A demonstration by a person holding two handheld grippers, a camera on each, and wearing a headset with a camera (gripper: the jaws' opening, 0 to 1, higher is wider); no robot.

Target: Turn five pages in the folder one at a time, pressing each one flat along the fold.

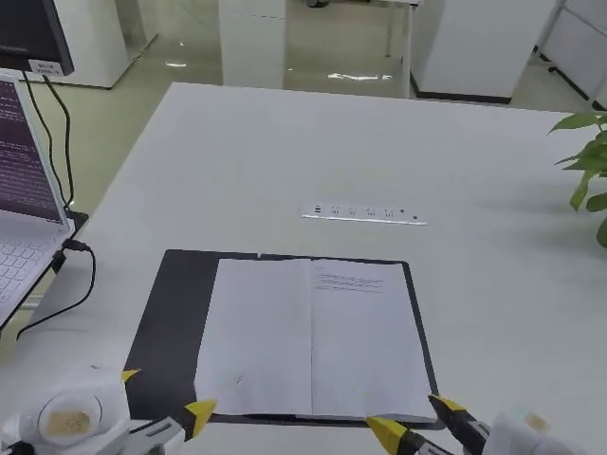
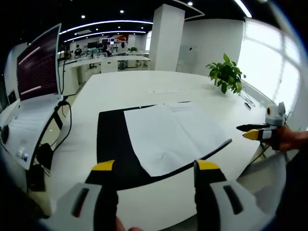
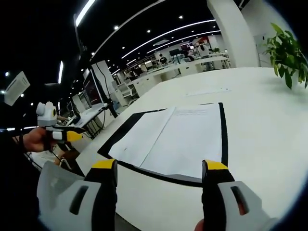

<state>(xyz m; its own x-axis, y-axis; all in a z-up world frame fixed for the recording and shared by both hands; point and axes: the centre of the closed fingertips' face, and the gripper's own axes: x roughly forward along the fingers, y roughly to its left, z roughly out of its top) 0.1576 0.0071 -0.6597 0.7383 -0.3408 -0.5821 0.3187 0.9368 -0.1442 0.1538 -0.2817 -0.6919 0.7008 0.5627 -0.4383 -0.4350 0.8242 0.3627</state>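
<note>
Left tongs (image 2: 155,166), right tongs (image 3: 159,164) spread, black folder (image 1: 175,322) open, pages (image 1: 313,332) flat

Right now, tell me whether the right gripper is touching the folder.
Apart. The left gripper view shows bare table between the folder and the right gripper.

Bright open office (image 3: 192,48), white pillars (image 2: 166,36)

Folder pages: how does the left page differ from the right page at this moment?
The right page carries a few lines of print near its top; the left page looks blank. Beside the left page a wide black strip of the folder shows; beside the right page only a thin edge. Both are white and lie flat, meeting at the fold.
</note>
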